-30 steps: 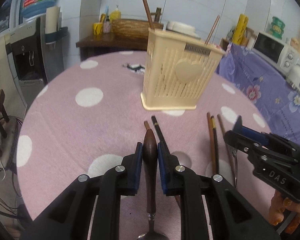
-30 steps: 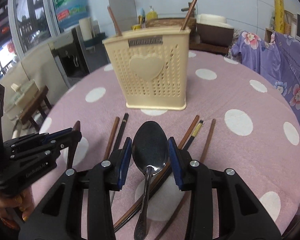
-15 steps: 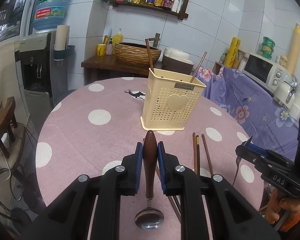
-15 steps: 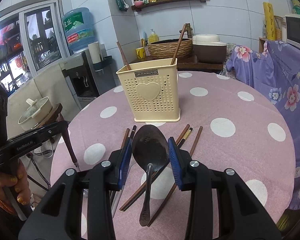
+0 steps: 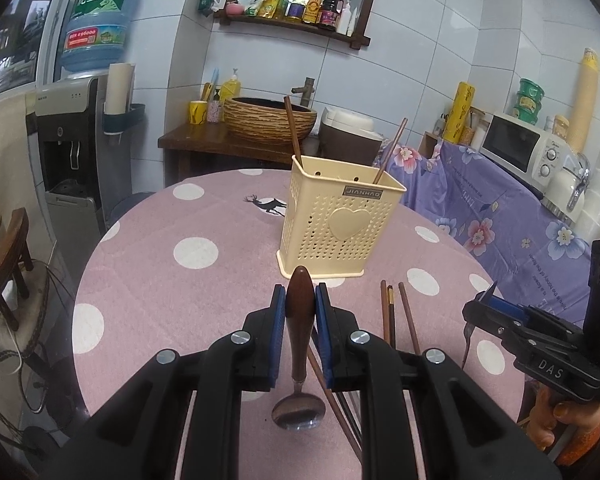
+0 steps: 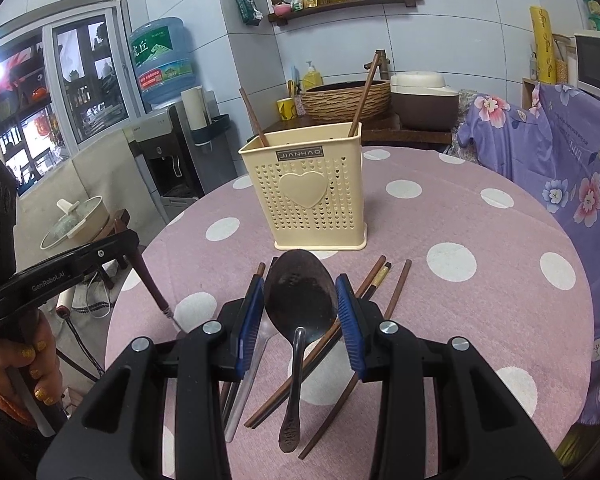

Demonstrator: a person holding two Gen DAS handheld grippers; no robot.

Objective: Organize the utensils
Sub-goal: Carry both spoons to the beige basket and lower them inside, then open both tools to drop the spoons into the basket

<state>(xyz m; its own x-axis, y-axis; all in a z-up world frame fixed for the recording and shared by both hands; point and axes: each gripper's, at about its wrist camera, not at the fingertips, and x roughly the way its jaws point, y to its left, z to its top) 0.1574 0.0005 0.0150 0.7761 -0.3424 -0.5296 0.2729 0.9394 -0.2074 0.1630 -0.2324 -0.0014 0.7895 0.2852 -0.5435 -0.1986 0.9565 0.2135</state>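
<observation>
Both grippers (tilted down) clamp spoons, apparently above the table point(image 5: 148, 280).

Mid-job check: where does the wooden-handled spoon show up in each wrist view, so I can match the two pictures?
Left wrist view: the wooden-handled spoon sits bottom centre, handle clamped in the left claw, bowl hanging low toward the camera.
Right wrist view: at the left edge, its handle slants down from the left claw.
Shared landmark: the cream utensil holder with a heart on its front, standing on the polka-dot tablecloth.
</observation>
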